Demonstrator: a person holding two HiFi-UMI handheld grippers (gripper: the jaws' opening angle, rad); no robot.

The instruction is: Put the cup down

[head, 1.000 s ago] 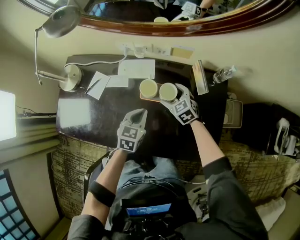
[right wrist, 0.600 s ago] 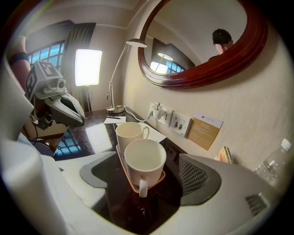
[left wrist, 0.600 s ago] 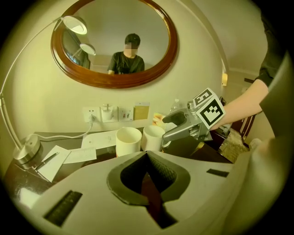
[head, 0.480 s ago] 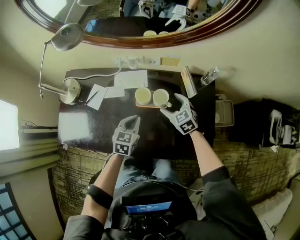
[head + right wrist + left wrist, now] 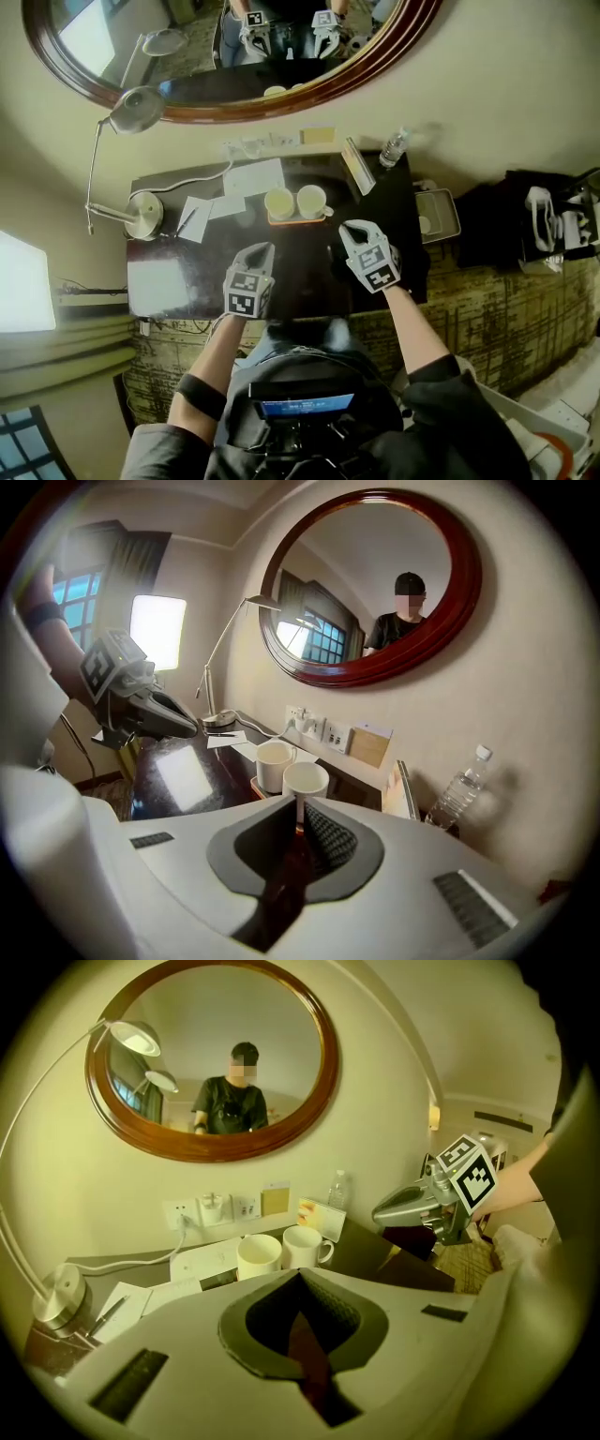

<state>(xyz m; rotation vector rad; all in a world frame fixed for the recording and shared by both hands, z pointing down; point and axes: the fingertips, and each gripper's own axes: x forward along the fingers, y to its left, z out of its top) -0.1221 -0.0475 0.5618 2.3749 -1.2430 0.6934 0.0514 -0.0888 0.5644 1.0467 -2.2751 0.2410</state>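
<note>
Two white ceramic cups stand upright and side by side at the back of the dark glossy desk [image 5: 302, 267], and that's the full count of cups. The left-hand cup [image 5: 279, 202] and the right-hand cup [image 5: 311, 200] share one small orange-brown tray [image 5: 300, 221], rims just about touching. The right-hand cup is plain white and straight-sided. Its mouth faces up, and the left gripper view shows its loop handle sticking out to the right. It sits flat on the tray, free of both tools.

Two grippers are in play, both hanging above the near half of the desk, well back from the tray. The left gripper [image 5: 264, 249] has its jaws pressed fully together with nothing in them. The right gripper [image 5: 349, 228] has just been closing: its jaws are down to a thin slit and there is nothing between them. The cups are out beyond its tips.

One silver desk lamp [image 5: 142, 214] stands at the left end. One clear plastic water bottle [image 5: 394, 148] stands at the back right corner. One oval wood-framed mirror [image 5: 206, 56] hangs on the wall above. A few white paper sheets [image 5: 251, 176] lie behind and left of the tray.
</note>
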